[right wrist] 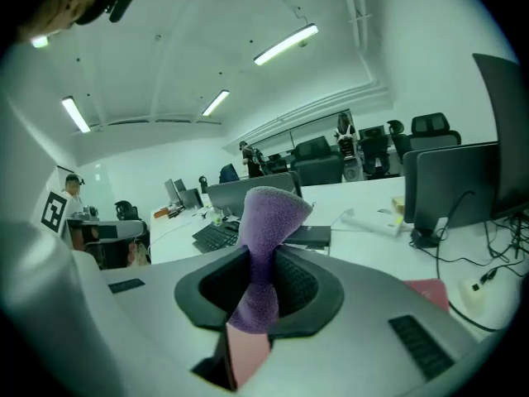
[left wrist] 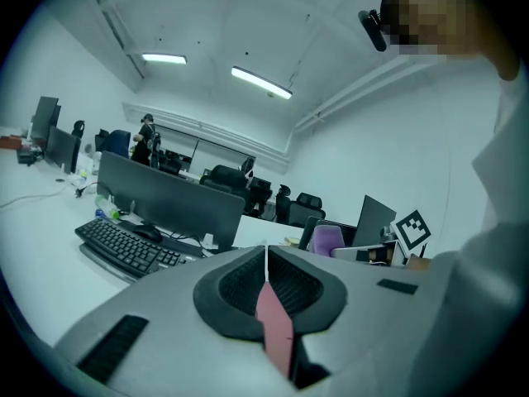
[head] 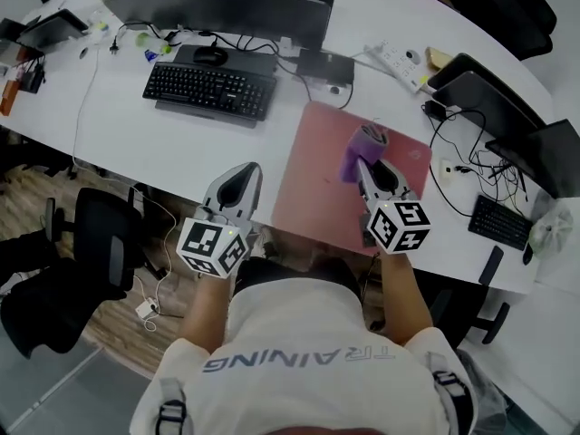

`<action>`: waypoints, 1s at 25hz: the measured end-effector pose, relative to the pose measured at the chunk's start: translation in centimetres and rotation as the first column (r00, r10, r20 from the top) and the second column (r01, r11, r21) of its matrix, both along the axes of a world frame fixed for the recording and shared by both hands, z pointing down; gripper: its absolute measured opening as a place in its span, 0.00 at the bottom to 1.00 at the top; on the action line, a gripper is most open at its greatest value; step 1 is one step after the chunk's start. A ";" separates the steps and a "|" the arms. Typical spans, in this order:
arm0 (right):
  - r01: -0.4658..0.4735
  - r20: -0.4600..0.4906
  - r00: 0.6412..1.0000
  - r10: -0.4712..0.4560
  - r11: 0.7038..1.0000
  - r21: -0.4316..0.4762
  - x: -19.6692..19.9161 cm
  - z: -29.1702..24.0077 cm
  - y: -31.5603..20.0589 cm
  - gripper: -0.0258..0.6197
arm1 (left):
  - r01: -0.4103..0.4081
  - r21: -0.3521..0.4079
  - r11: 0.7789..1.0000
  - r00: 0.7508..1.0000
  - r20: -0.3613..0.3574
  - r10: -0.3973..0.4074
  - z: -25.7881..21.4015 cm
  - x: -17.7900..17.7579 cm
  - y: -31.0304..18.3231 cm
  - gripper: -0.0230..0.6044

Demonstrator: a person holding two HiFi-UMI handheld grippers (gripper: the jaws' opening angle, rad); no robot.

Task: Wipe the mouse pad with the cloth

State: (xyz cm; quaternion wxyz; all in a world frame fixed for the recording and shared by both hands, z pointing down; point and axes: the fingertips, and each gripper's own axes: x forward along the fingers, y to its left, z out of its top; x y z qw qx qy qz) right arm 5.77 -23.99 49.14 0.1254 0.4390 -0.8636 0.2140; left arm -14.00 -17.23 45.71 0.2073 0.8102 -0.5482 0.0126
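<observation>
A pink mouse pad (head: 313, 184) lies on the white desk, reaching its near edge. My right gripper (head: 364, 164) hovers over the pad's middle, shut on a purple cloth (head: 361, 149) that sticks out past the jaws. In the right gripper view the cloth (right wrist: 263, 246) is pinched between the black pads and stands up in a bunch; a corner of the pad (right wrist: 431, 291) shows at the right. My left gripper (head: 243, 178) is above the desk edge left of the pad, jaws together and empty. In the left gripper view my left gripper (left wrist: 266, 265) has its jaws meeting in a thin line.
A black keyboard (head: 208, 90) and mouse (head: 210, 55) sit behind the left gripper, before a wide monitor (head: 217, 5). A power strip (head: 397, 64), laptops (head: 494, 107), cables and a small keyboard (head: 498, 222) crowd the right. A black chair (head: 100, 243) stands left of the person.
</observation>
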 end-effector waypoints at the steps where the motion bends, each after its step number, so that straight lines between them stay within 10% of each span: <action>1: 0.025 0.001 1.000 -0.025 1.000 -0.006 -1.7 0.4 0.0 0.18 | 0.013 -0.006 1.000 1.000 0.001 -0.013 0.2 -1.0 0.5 0.10; 13: 0.145 0.034 0.989 -0.141 0.962 -0.230 -14.8 10.0 -0.7 0.18 | 0.131 -0.064 0.989 0.991 0.014 -0.131 3.0 -9.5 6.0 0.10; 25: 0.074 -0.093 0.987 -0.130 0.887 -0.456 -15.4 21.1 0.1 0.18 | 0.090 -0.091 0.992 0.996 0.020 -0.089 4.1 -8.9 5.7 0.10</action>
